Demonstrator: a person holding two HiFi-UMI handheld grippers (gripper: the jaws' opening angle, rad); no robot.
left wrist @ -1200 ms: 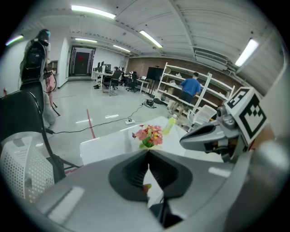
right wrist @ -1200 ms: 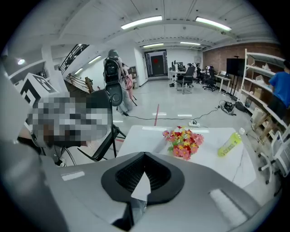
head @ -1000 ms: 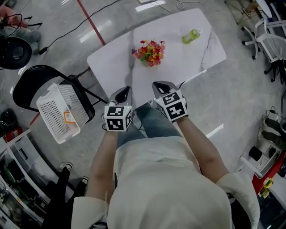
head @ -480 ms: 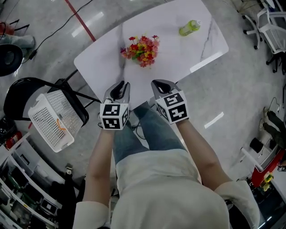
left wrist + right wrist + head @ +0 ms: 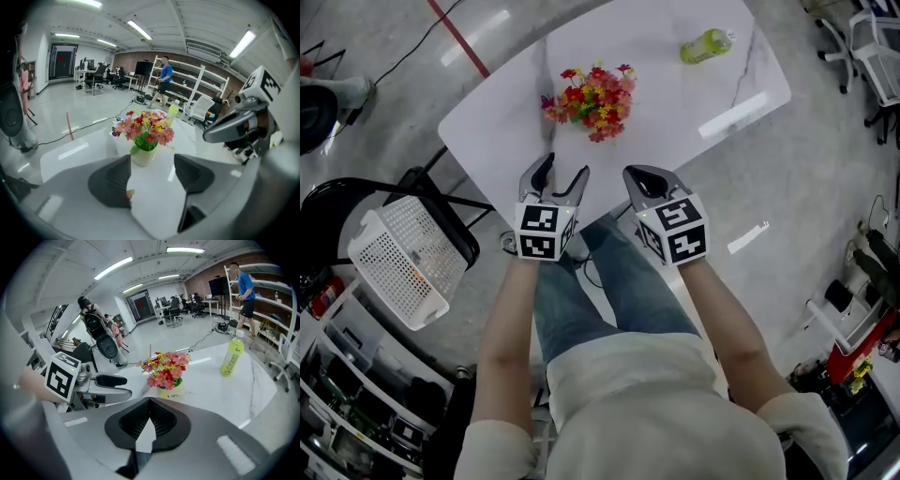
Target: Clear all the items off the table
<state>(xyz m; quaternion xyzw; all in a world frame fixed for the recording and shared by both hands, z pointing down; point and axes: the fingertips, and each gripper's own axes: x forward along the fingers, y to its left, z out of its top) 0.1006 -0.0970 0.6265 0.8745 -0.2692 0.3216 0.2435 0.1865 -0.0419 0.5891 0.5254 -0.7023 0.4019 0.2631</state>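
Note:
A small pot of red, pink and yellow flowers (image 5: 592, 100) (image 5: 146, 135) (image 5: 167, 373) stands on the white marble-look table (image 5: 675, 103). A green drink bottle (image 5: 705, 45) (image 5: 232, 358) lies near the table's far right end. My left gripper (image 5: 561, 176) (image 5: 151, 174) hovers at the table's near edge, pointing at the flowers; its jaws are opening with nothing between them. My right gripper (image 5: 645, 178) (image 5: 147, 422) is beside it, shut and empty.
A white perforated basket (image 5: 398, 262) rests on a black chair (image 5: 356, 202) left of the table. Office chairs (image 5: 877, 47) stand at the far right. A person (image 5: 163, 79) stands by shelves in the background. Cables cross the floor.
The left gripper's jaws have parted from shut. Both grippers have come nearer to the table, and the flowers now sit closer ahead of the left gripper.

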